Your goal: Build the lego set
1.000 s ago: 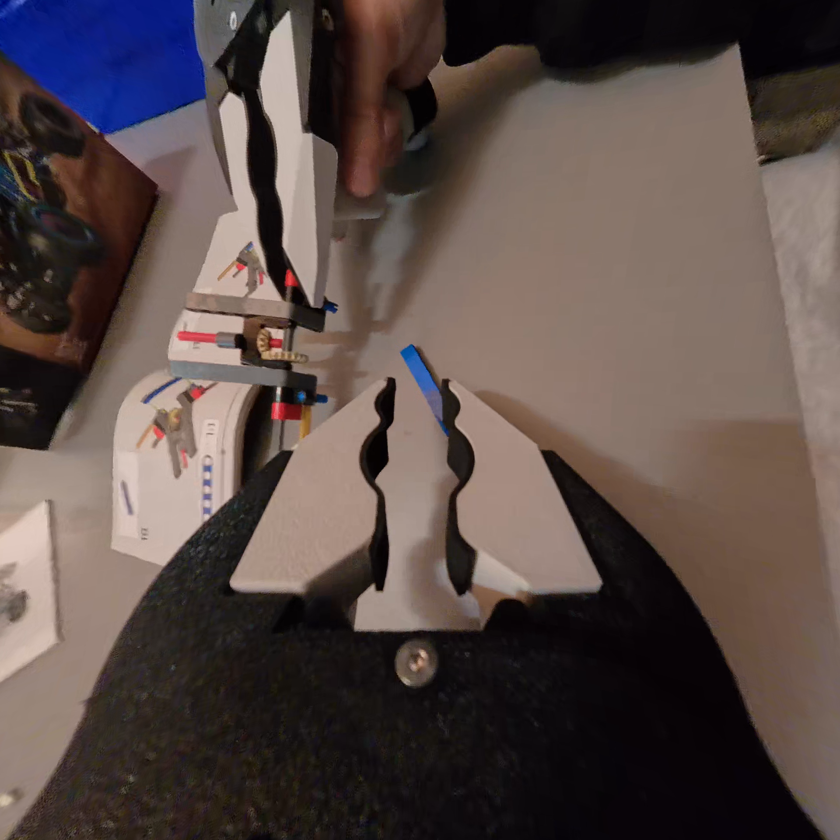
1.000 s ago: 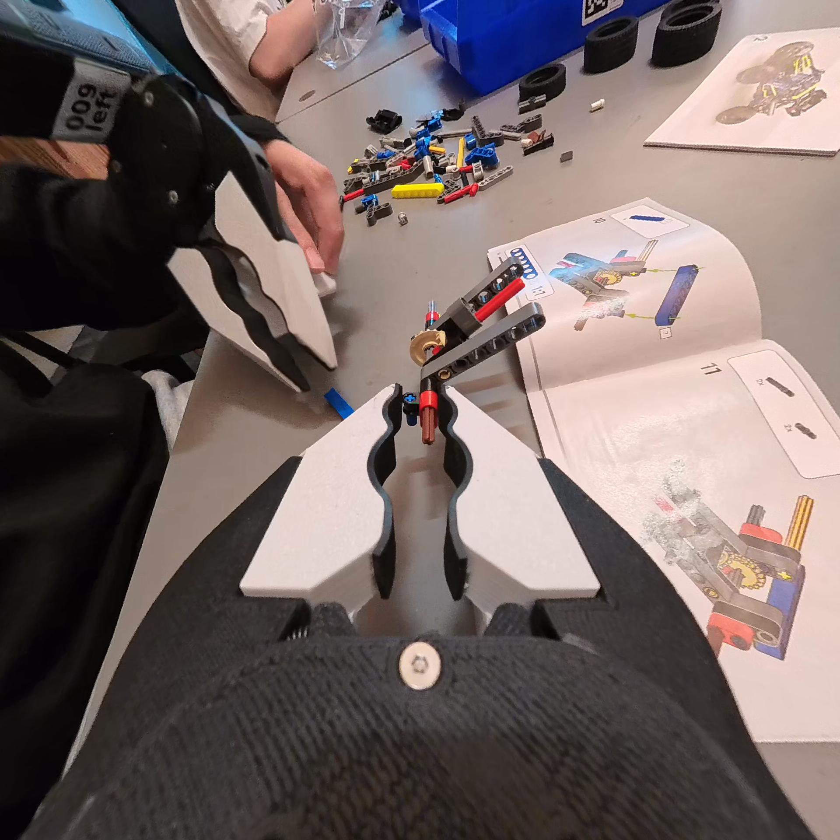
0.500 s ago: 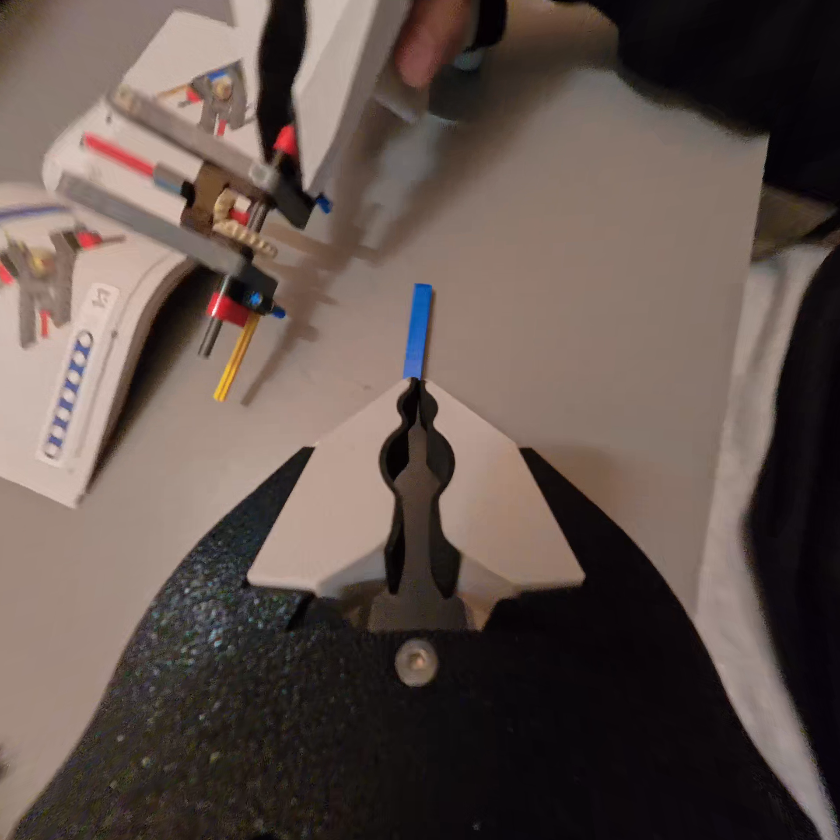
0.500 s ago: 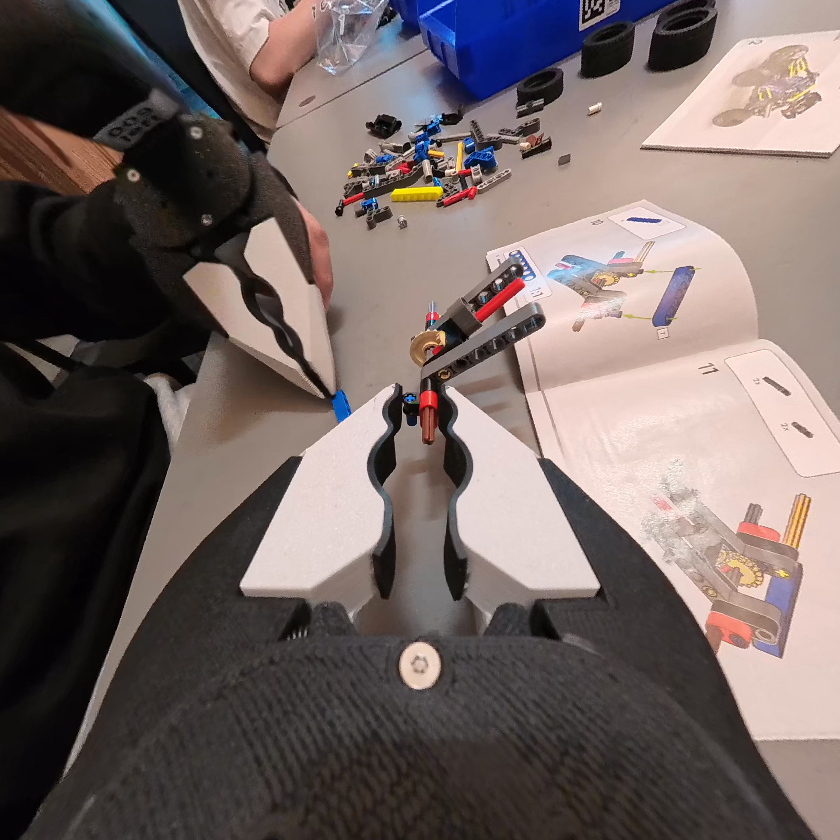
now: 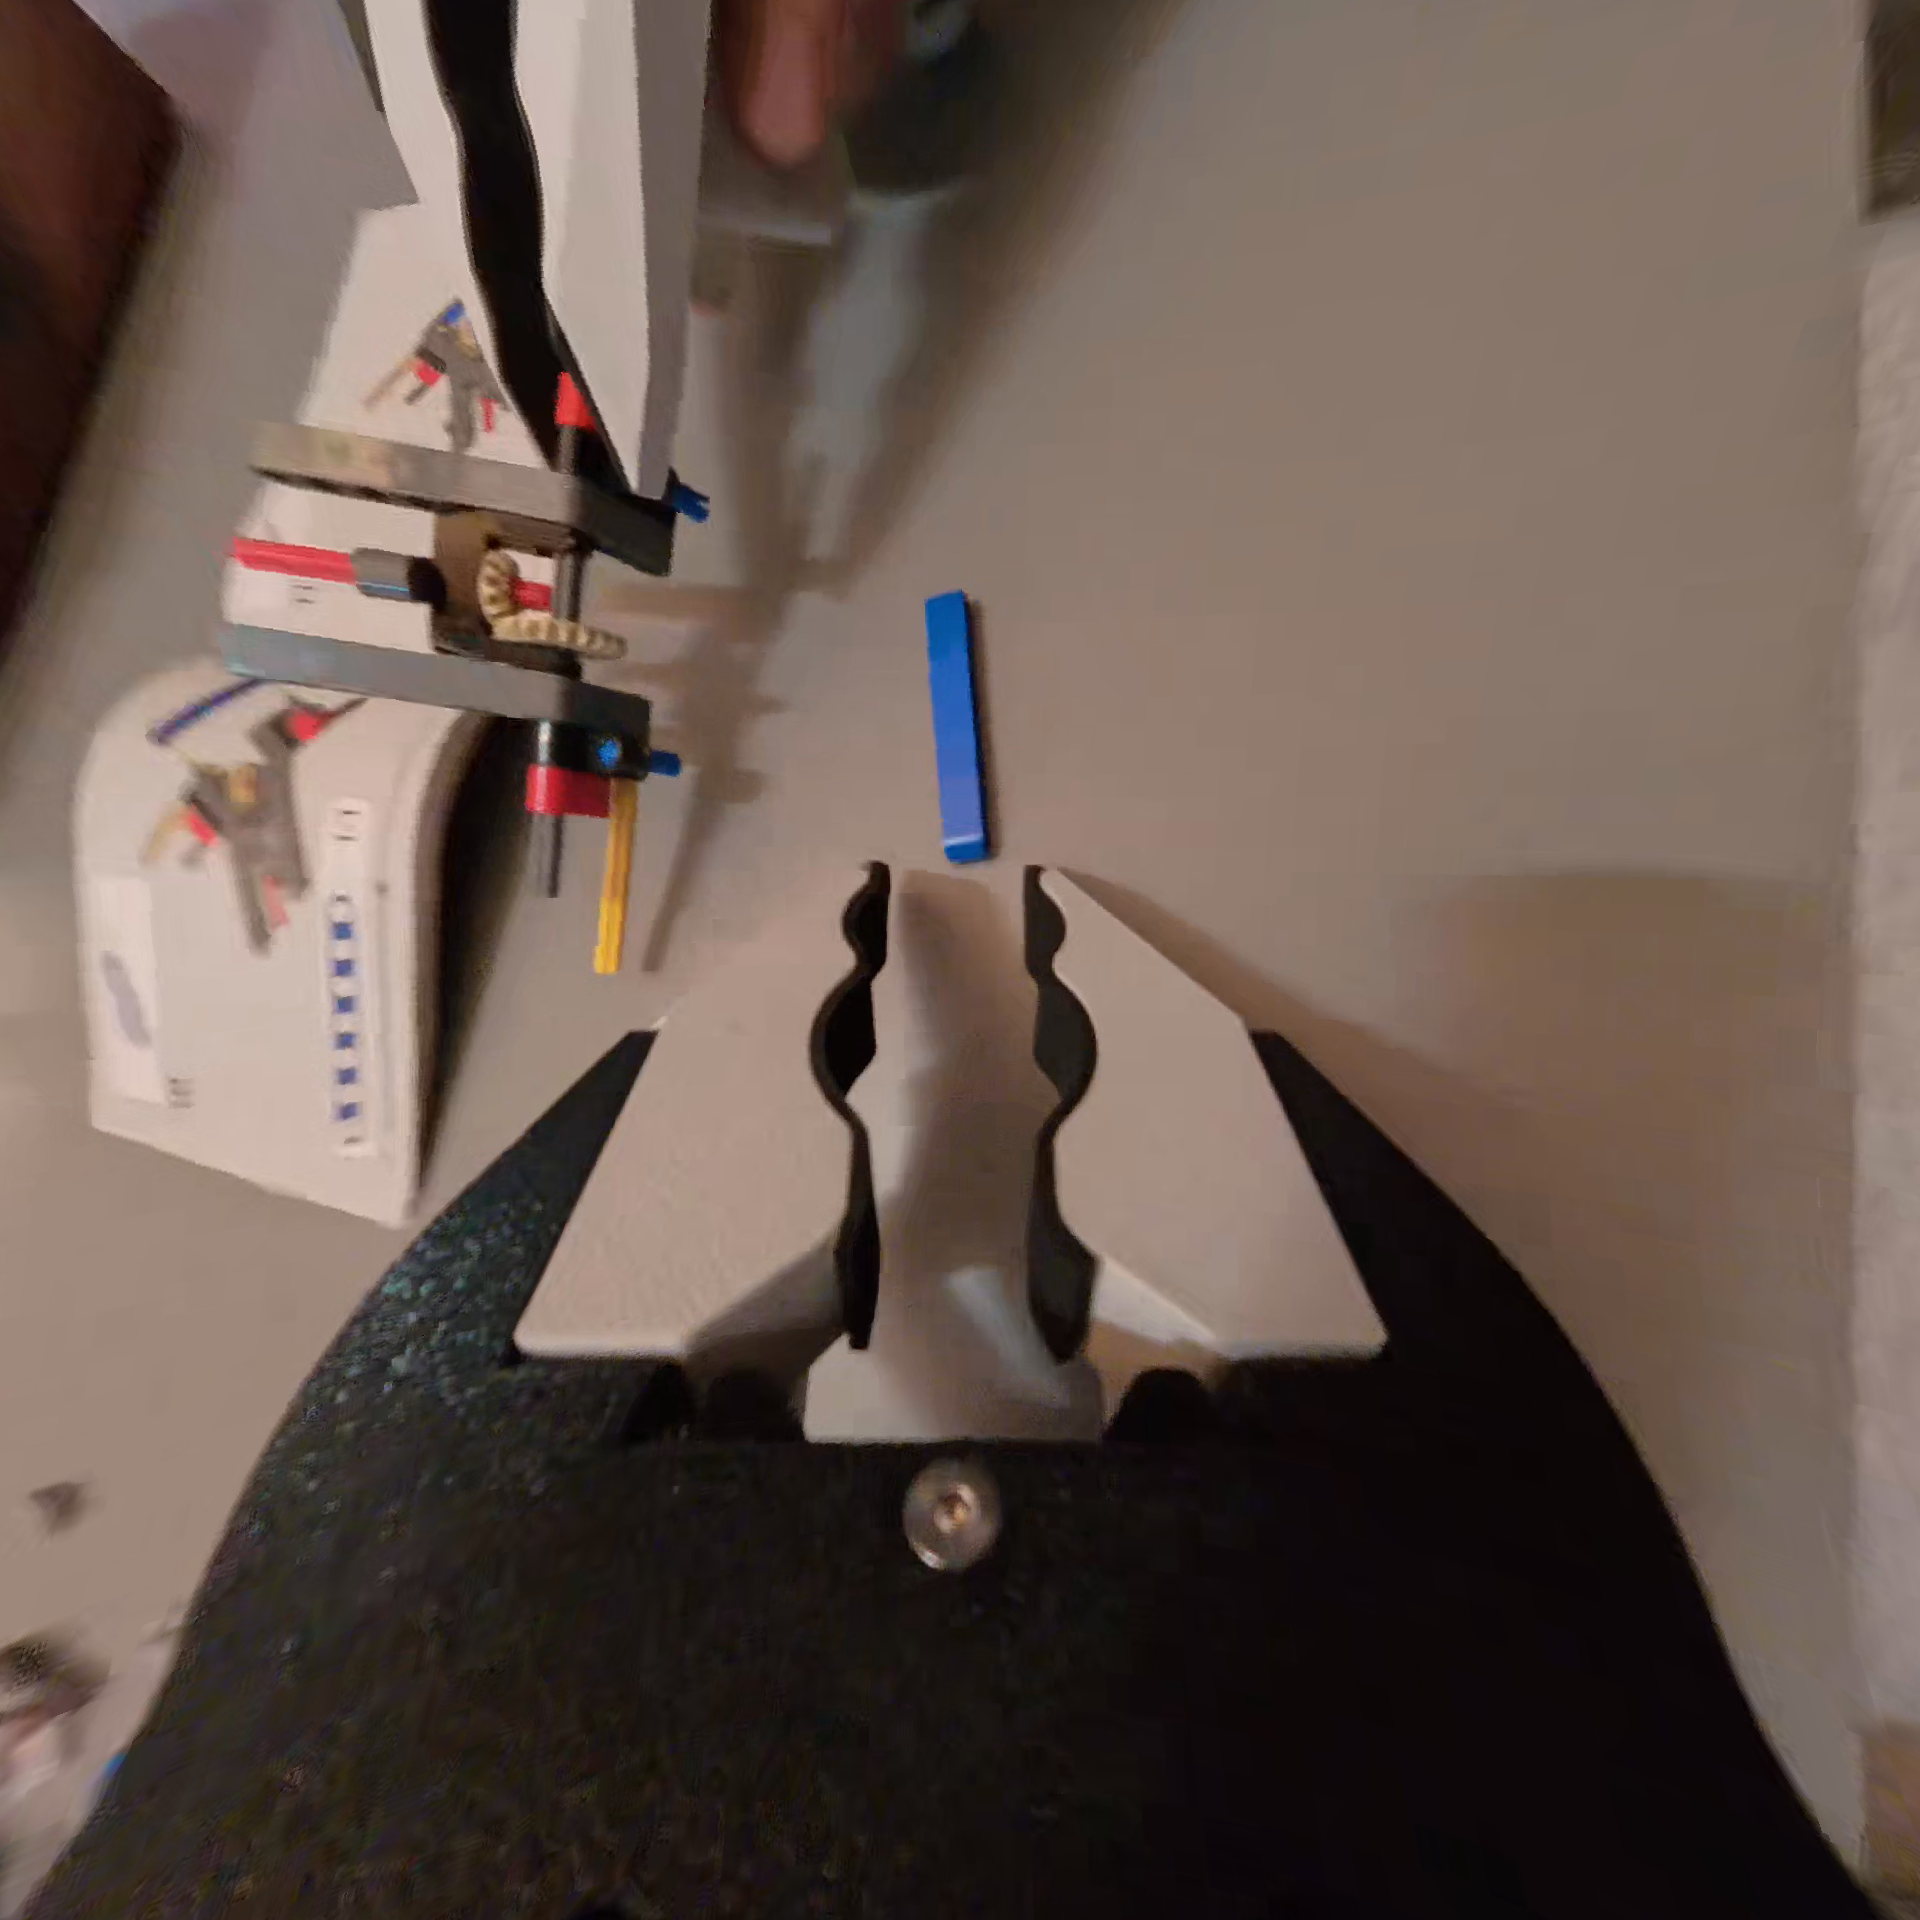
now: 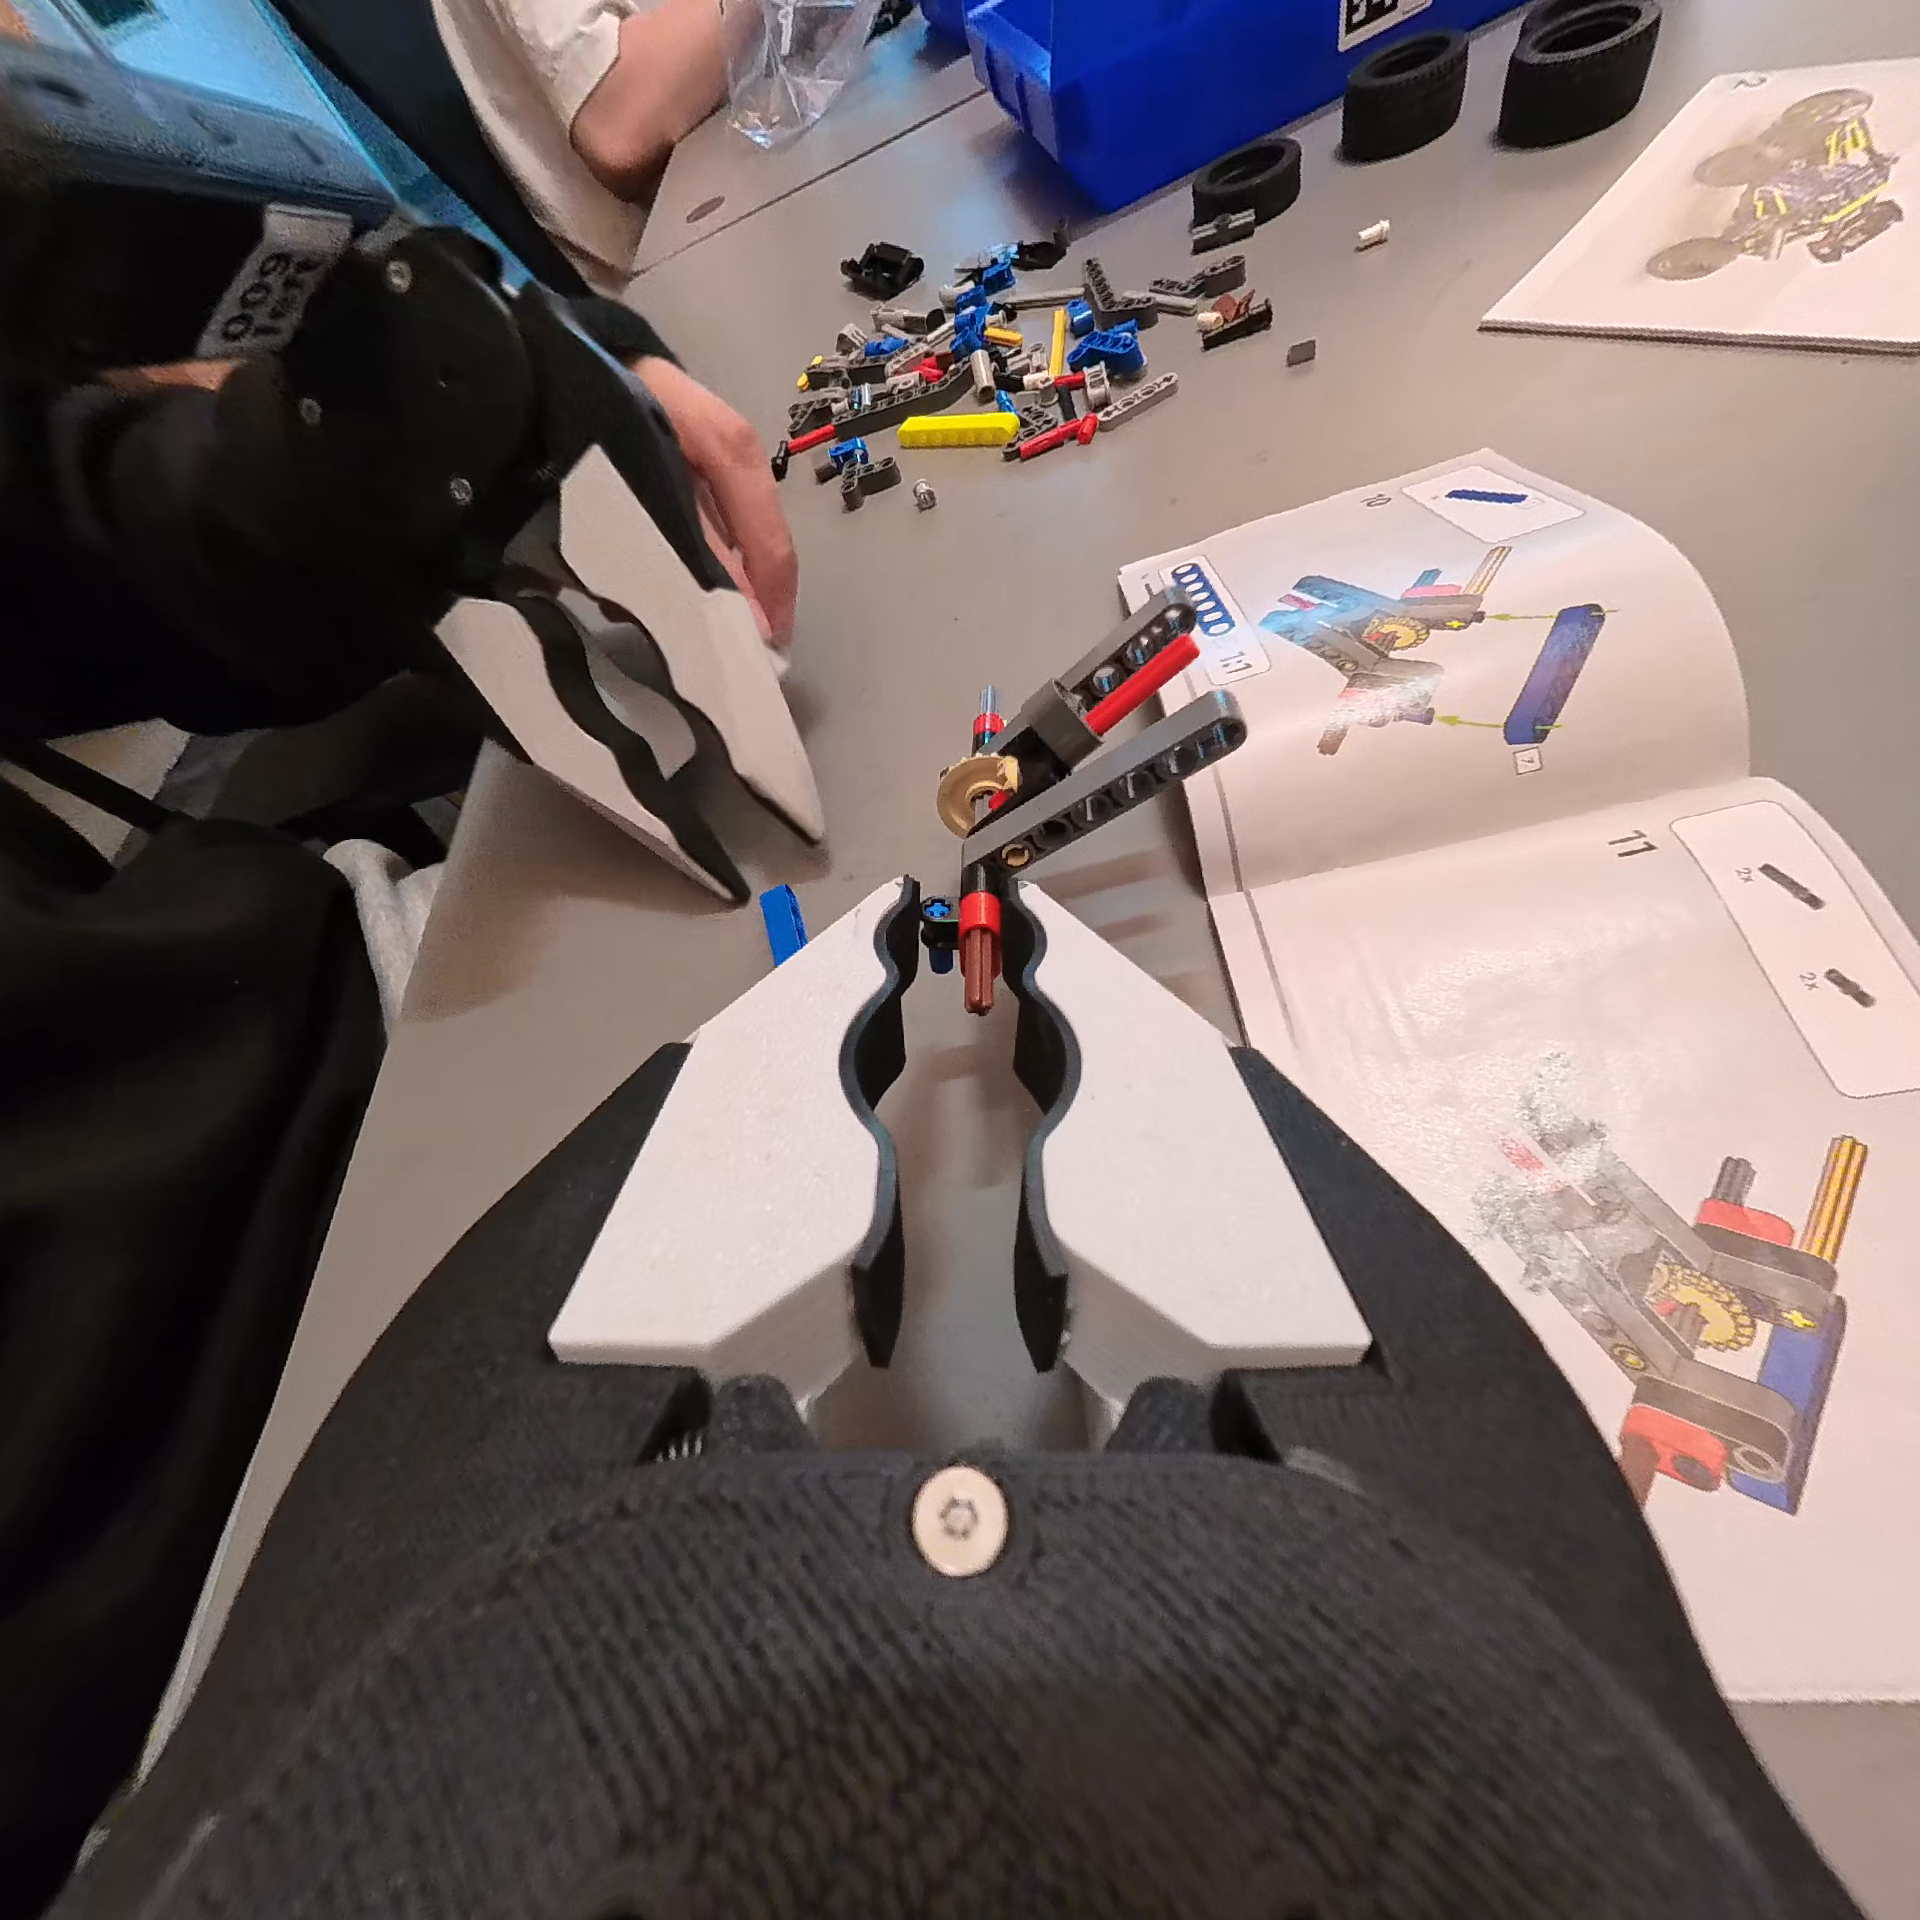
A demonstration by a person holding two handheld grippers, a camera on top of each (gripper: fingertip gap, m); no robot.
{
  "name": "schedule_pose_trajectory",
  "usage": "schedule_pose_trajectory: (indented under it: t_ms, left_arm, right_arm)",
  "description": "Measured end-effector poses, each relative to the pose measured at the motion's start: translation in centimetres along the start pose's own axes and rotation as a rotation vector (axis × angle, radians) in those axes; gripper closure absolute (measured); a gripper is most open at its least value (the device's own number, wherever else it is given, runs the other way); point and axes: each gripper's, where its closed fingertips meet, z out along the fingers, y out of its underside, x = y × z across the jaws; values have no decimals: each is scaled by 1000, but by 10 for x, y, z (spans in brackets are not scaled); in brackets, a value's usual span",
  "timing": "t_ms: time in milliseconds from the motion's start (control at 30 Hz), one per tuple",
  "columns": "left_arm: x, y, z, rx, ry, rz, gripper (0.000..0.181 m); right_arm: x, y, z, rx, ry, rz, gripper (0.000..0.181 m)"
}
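Two grippers are in play. The left gripper (image 5: 956,873) hovers low over the grey table (image 5: 1351,520) with its jaws parted by a narrow gap and nothing between them. One blue beam (image 5: 958,727) lies flat on the table just beyond its fingertips, apart from them. In the right wrist view that beam (image 6: 781,920) shows only as a short end between the two grippers.

The right gripper (image 6: 961,899) is clamped on the half-built model (image 6: 1081,743), pinching it at the red bush and brown axle at its near end. The model has two long grey beams side by side, one tan gear between them, one red axle sticking out, and one yellow axle (image 5: 615,883) hanging below, seen in the left wrist view. It is held up off the table, just left of the open instruction booklet (image 6: 1455,935).

Farther back on the table lies one loose pile of small parts (image 6: 997,364), among them one yellow beam (image 6: 956,429). Behind it stand one blue bin (image 6: 1143,83) and three black tyres (image 6: 1403,78). A second booklet (image 6: 1745,229) lies at the far right. A bare hand (image 6: 727,499) rests on the table behind the left gripper, and a clear plastic bag (image 6: 790,62) sits at the far edge.
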Motion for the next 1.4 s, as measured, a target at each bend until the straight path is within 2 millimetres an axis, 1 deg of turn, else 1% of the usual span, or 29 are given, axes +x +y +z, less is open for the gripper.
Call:
schedule_pose_trajectory:
  t_ms: [33, 100, 167, 200, 233, 267, 300, 367, 467, 500, 533, 567, 633, 700, 767, 833, 867, 967, 1000, 1100, 1167, 1233, 1300, 1400]
  left_arm:
    - [4, -2, 2, 15, 41, -54, 159]
    - [10, -5, 6, 36, 102, -130, 169]
    - [9, -6, 8, 44, 102, -177, 180]
    - [9, -7, 9, 46, 104, -197, 181]
    - [7, -7, 10, 47, 100, -223, 181]
    - [7, -8, 11, 48, 102, -247, 177]
    - [9, -9, 11, 49, 116, -262, 167]
    - [11, -10, 10, 43, 122, -282, 158]
    - [9, -16, 10, 64, 90, -327, 161]
    - [10, -20, 10, 78, 82, -308, 161]
    - [12, -25, 9, 95, 65, -241, 162]
    - [13, -27, 7, 107, 32, -122, 163]
    - [8, -30, 2, 99, -72, 179, 156]
    - [3, -32, -1, 48, -140, 432, 147]
    - [3, -30, 0, -41, -117, 593, 143]
    - [5, -22, 4, -142, -29, 673, 137]
    - [5, -20, 5, -175, 16, 690, 139]
    - [12, -25, 8, -174, 155, 712, 144]
    - [12, -26, 9, -184, 185, 728, 143]
    - [2, -27, 13, -263, 214, 807, 127]
    - [1, -30, 15, -301, 261, 870, 117]
    - [-6, -29, 17, -387, 290, 951, 109]
    - [-5, -27, 19, -447, 348, 1007, 109]
    - [-1, -20, 23, -526, 432, 1060, 114]
  right_arm:
    - [0, 0, 0, -3, 1, -2, 168]
    - [0, 1, 1, -5, 4, -6, 168]
    - [0, 0, 0, 0, 4, -7, 168]
    - [0, 0, 0, 3, 3, -4, 168]
    - [0, -1, -1, 5, 2, -1, 168]
    - [0, -1, -1, 6, 1, 0, 168]
    - [0, -1, -1, 6, 0, 1, 168]
    - [0, -1, 0, 4, 1, -1, 168]
    - [0, 0, 0, 2, 1, -2, 168]
    - [0, 0, 0, 3, 1, -2, 168]
    - [0, -1, -1, 4, 0, -2, 168]
    - [0, -1, -1, 6, 0, -2, 168]
    - [0, -1, -1, 4, -1, -2, 168]
    - [0, 0, 0, -1, -3, -2, 168]
    - [-1, 1, 1, -7, -4, -1, 168]
    - [-1, 1, 1, -11, -4, -1, 168]
    - [-1, 1, 1, -12, -4, -2, 168]
    - [-1, 1, 1, -12, -2, -6, 168]
    - [-1, 1, 1, -10, -3, -5, 168]
    - [0, 0, 0, -2, -6, 4, 168]
    - [0, 0, -1, 4, -9, 11, 168]
    - [1, -1, -1, 9, -6, 18, 168]
    - [1, -1, -2, 10, -4, 19, 168]
    - [1, -1, -1, 7, -4, 20, 168]
